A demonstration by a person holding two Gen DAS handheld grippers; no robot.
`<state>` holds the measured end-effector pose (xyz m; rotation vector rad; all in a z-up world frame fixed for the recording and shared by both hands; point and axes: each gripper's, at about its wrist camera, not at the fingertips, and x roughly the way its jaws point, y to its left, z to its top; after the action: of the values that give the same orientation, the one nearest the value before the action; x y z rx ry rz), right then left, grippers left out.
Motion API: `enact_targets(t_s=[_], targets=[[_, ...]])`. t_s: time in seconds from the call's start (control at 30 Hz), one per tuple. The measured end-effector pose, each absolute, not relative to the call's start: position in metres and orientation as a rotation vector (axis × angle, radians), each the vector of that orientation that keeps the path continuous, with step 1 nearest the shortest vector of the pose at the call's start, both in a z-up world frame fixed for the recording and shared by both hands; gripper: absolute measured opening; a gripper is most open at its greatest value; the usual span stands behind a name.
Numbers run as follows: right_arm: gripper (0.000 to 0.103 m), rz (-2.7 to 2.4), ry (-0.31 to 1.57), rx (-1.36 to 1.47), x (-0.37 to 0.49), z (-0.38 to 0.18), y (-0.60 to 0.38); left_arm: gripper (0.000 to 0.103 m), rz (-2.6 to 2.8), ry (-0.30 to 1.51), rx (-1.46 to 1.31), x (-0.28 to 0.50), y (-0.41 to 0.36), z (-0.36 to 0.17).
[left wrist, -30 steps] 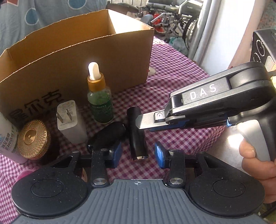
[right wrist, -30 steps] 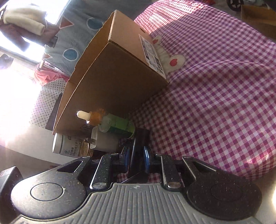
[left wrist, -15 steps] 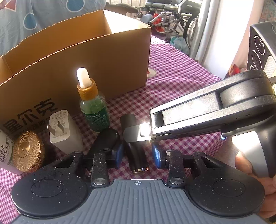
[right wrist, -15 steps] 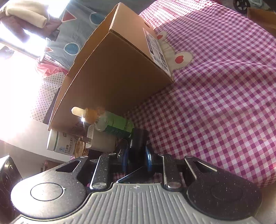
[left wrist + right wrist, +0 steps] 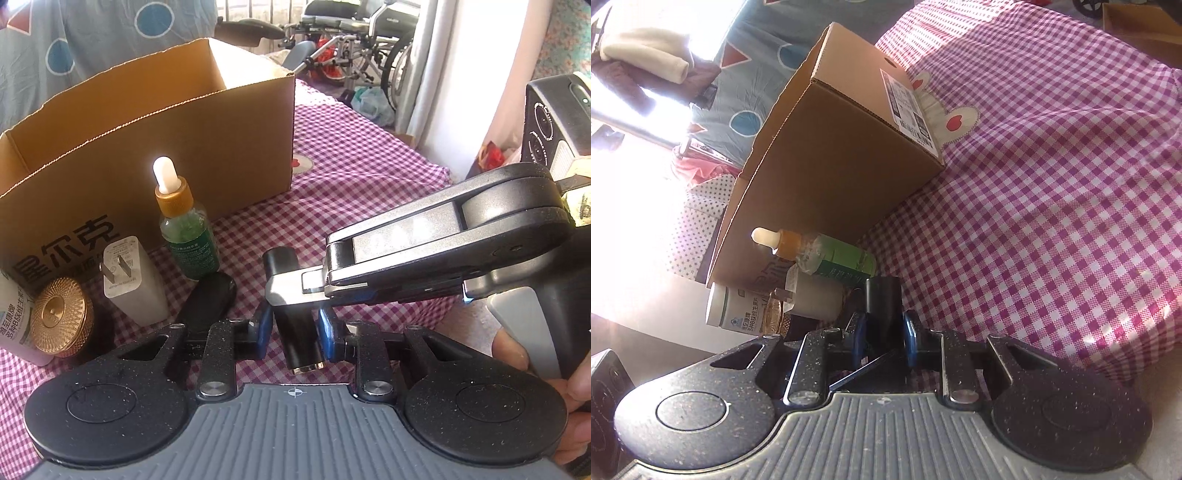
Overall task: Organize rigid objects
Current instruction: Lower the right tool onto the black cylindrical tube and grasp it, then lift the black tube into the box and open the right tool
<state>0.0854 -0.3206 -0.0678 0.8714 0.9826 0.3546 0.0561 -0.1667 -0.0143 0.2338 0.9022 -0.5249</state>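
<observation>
A black cylinder [image 5: 295,325] with a gold end lies on the checked cloth. My right gripper [image 5: 884,334] is shut on it; it shows in the right wrist view [image 5: 882,299]. In the left wrist view the right gripper [image 5: 291,295] reaches in from the right. My left gripper [image 5: 293,328] is open, its blue pads [image 5: 327,330] on either side of the cylinder with a small gap. A green dropper bottle [image 5: 186,230], a white plug adapter [image 5: 131,284], a gold-lidded jar [image 5: 61,321], a black oval object [image 5: 208,304] and a white bottle [image 5: 11,325] stand beside an open cardboard box [image 5: 147,147].
The box [image 5: 827,166] stands behind the objects on a purple checked tablecloth [image 5: 1052,184]. A black speaker-like device [image 5: 554,122] stands at the far right. Wheelchairs [image 5: 354,48] and a curtain are beyond the table's far edge.
The right gripper has slid left along the black cylinder and gripped it. The left gripper has moved forward so its pads flank the cylinder, and has narrowed a little.
</observation>
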Motion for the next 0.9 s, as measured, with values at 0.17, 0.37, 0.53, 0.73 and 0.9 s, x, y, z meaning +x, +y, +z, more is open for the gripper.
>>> enact_targets(t_s=[0.17, 0.37, 0.53, 0.73, 0.9], targets=[[0.025, 0.344, 0.973, 0.886, 0.075, -0.068, -0.326, 0.025, -0.526, 0.897, 0.236, 0.051, -0.170, -0.014], [0.025, 0.357, 0.939, 0.903, 0.066, -0.061, -0.330, 0.024, -0.531, 0.865, 0.228, 0.046, -0.169, -0.007], [0.025, 0.365, 0.910, 0.910, 0.062, -0.050, -0.331, 0.024, -0.539, 0.831, 0.219, 0.044, -0.168, 0.001], [0.025, 0.350, 0.911, 0.896, 0.067, -0.047, -0.327, 0.023, -0.535, 0.836, 0.210, 0.050, -0.168, -0.003], [0.025, 0.346, 0.887, 0.877, 0.068, -0.038, -0.323, 0.023, -0.546, 0.809, 0.194, 0.049, -0.163, 0.005]])
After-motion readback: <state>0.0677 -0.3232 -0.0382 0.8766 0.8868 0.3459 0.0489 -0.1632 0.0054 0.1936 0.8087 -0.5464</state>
